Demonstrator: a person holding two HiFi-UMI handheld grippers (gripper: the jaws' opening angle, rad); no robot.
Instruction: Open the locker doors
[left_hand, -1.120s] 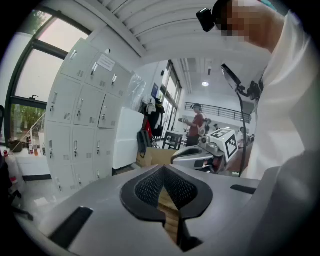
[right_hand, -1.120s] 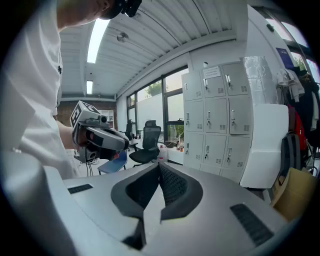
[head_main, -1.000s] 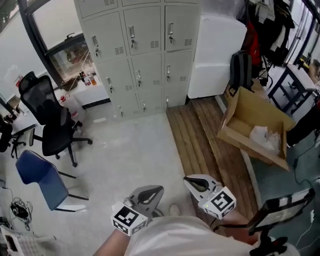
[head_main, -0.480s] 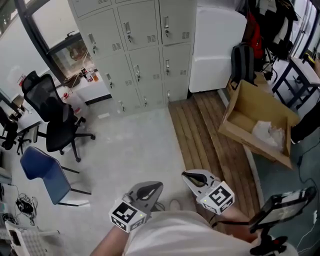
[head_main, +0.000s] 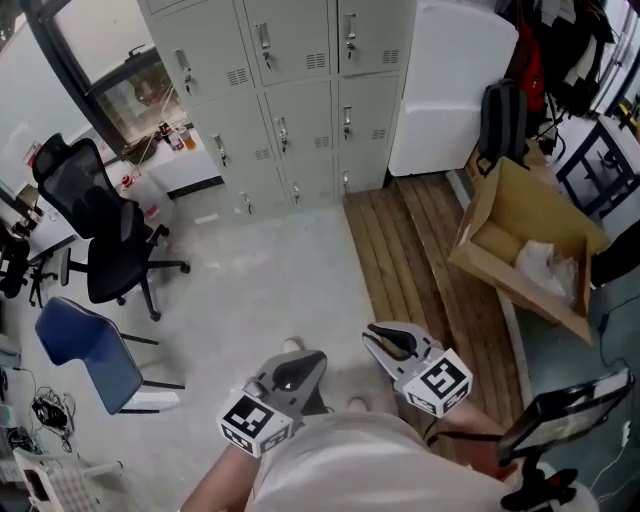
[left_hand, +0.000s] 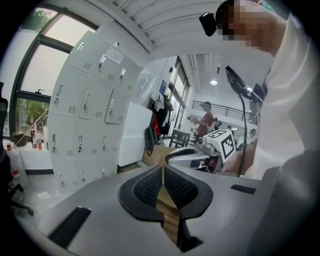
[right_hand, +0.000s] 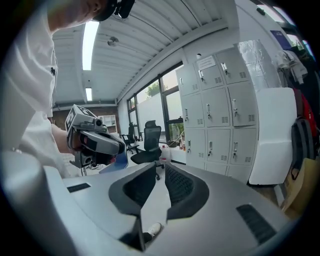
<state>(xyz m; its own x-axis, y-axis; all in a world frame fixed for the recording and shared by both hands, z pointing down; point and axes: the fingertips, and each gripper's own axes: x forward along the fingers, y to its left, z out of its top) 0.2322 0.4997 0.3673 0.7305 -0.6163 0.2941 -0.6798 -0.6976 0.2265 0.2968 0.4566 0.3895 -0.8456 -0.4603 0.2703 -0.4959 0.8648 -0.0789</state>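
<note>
lockers sit shut well across the floor, left gripper and right gripper both clenched empty; i'd guess light stiff sheet-metal doors, so grab the small latch handles.

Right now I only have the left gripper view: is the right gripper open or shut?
Observer: The right gripper is shut, with nothing between its jaws.
Operator: Any furniture off to the left?
Observer: A blue chair stands nearer the person than the black office chair.
Operator: What's inside the cardboard box?
Observer: The cardboard box holds crumpled white wrapping.
</note>
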